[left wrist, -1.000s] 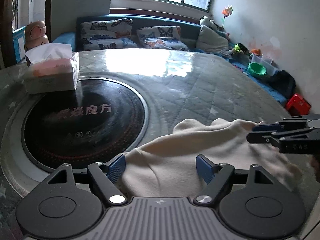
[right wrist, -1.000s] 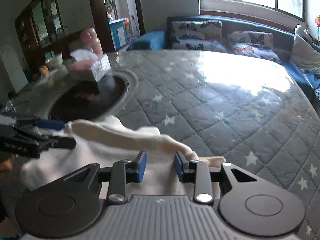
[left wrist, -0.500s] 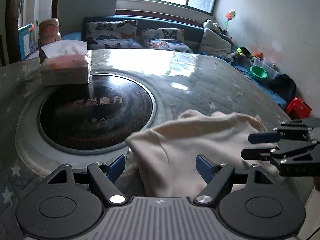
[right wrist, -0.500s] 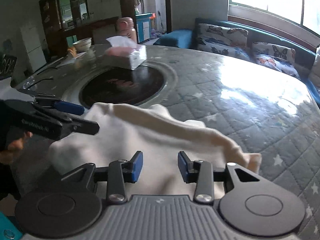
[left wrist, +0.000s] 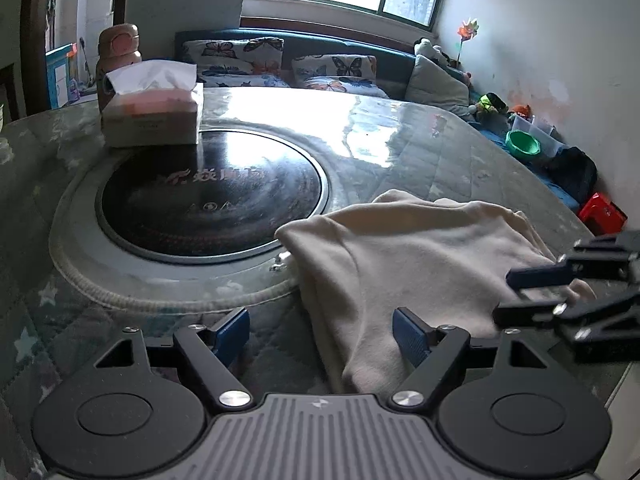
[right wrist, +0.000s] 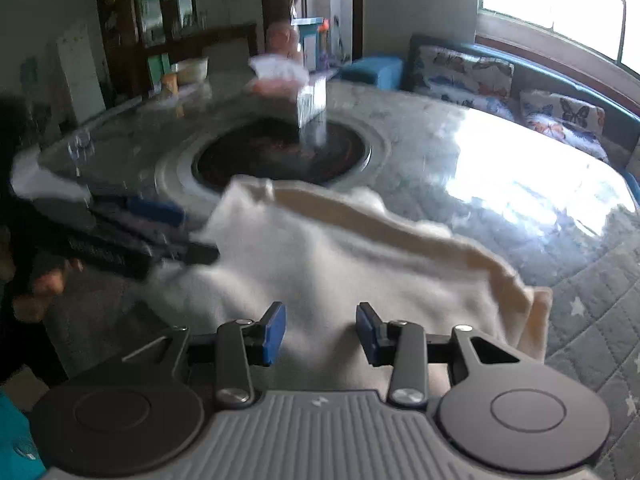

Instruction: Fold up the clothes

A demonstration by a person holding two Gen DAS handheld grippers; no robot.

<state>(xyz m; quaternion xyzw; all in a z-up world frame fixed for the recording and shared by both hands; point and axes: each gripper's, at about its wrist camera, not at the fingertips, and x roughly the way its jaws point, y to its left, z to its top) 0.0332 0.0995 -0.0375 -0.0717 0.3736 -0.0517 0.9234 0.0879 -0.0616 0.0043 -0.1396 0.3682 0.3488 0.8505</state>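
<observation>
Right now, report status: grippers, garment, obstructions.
Left gripper open, right gripper open, neither gripping. Cream knit garment bunched on the quilted glass-topped table, one edge overlapping the round black cooktop's rim. White tissue box beyond, clear of the cloth.

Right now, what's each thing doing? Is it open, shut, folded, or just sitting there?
Cream garment: bunched and partly folded over, lying on the table, reaching the cooktop's rim.
Left gripper: open, the garment's near edge between its jaws, not clamped.
Right gripper: open, over the garment.
Tissue box: upright, a tissue sticking out the top.
Round cooktop: bare and dark.
</observation>
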